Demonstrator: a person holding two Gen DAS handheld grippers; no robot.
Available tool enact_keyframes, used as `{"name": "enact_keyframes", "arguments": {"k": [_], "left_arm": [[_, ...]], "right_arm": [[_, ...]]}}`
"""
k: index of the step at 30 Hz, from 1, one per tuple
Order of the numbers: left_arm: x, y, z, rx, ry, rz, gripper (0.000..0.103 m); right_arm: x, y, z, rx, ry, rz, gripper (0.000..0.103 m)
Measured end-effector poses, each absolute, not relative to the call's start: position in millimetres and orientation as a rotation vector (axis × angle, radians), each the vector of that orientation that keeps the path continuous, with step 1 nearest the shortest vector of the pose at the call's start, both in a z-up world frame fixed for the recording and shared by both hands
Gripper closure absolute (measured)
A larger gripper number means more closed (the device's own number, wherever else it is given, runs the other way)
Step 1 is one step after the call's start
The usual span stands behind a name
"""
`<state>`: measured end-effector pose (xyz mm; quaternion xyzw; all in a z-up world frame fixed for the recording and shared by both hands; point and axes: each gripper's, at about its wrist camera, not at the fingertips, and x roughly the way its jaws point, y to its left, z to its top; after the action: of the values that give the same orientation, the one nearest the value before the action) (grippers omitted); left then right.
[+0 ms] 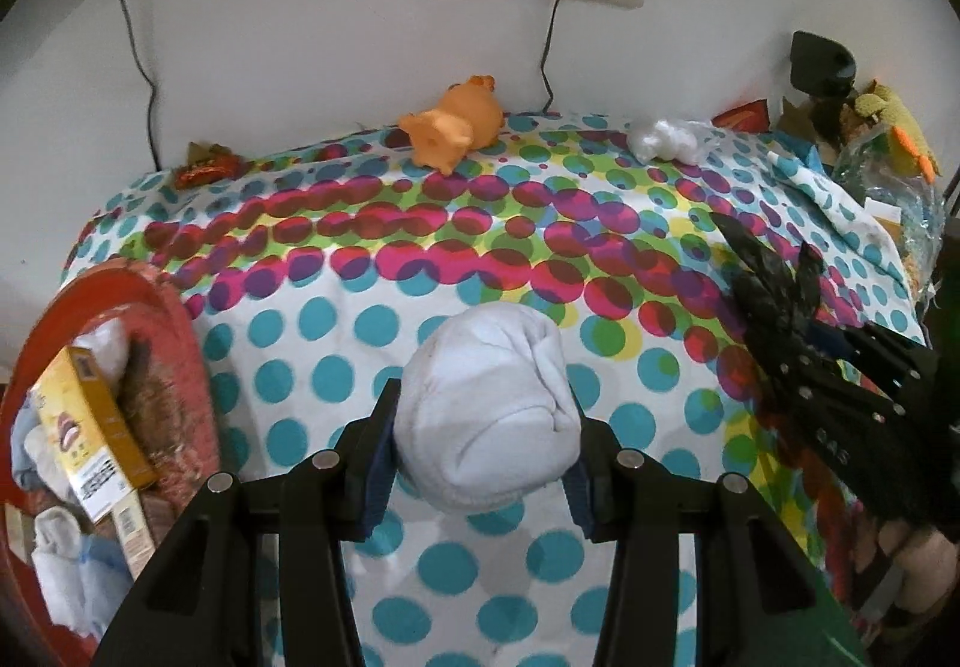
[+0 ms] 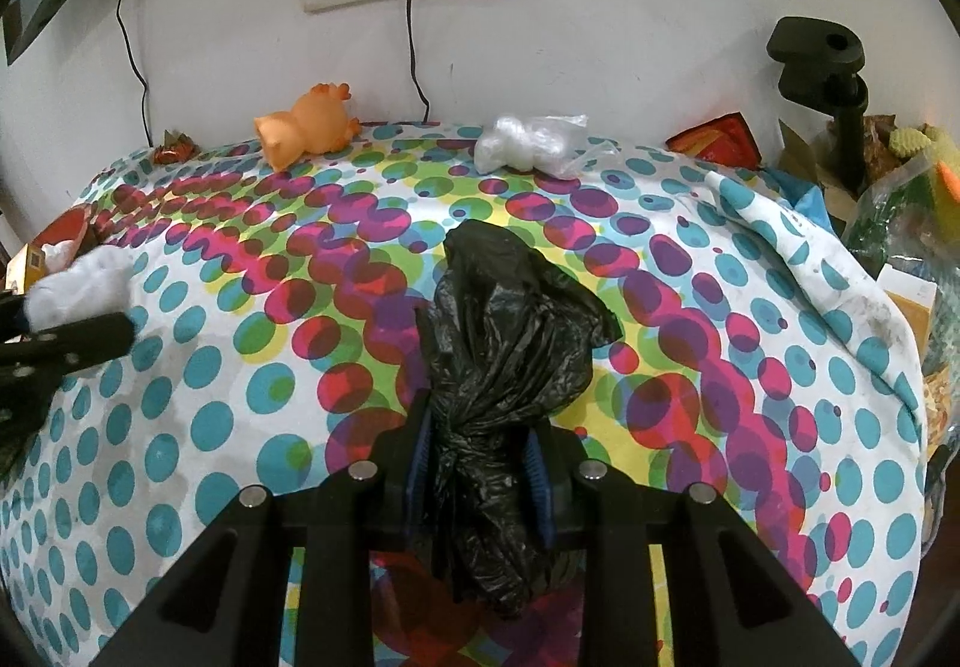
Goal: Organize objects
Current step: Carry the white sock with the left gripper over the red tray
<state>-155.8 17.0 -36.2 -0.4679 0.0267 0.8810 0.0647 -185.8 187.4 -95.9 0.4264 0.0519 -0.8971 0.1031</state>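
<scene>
Left tool clamped on a rolled white sock, centre of the left wrist view, held above the polka-dot cloth covering the desk. Right tool nearly fully closed, pinching a crumpled black plastic bag at its knotted neck, centre of the right wrist view; bag top sticks up past the fingers. Red basket at lower left of the left view, holding a yellow box and more white socks. Orange toy pig lying on its side at the desk's far edge by the wall, upper centre. White plastic wad near it, upper right of centre. Candy wrapper upper left.
</scene>
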Motion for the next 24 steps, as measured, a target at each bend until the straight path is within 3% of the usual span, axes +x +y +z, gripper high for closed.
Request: {"name": "enact_keyframes", "arguments": {"k": [24], "left_arm": [[-126.5,-63.7,-15.9,-1.428,0.021,2.761,0.059]], "right_arm": [[-187.7,187.8,-95.3,1.259,0.174,-2.649,0.074]]}}
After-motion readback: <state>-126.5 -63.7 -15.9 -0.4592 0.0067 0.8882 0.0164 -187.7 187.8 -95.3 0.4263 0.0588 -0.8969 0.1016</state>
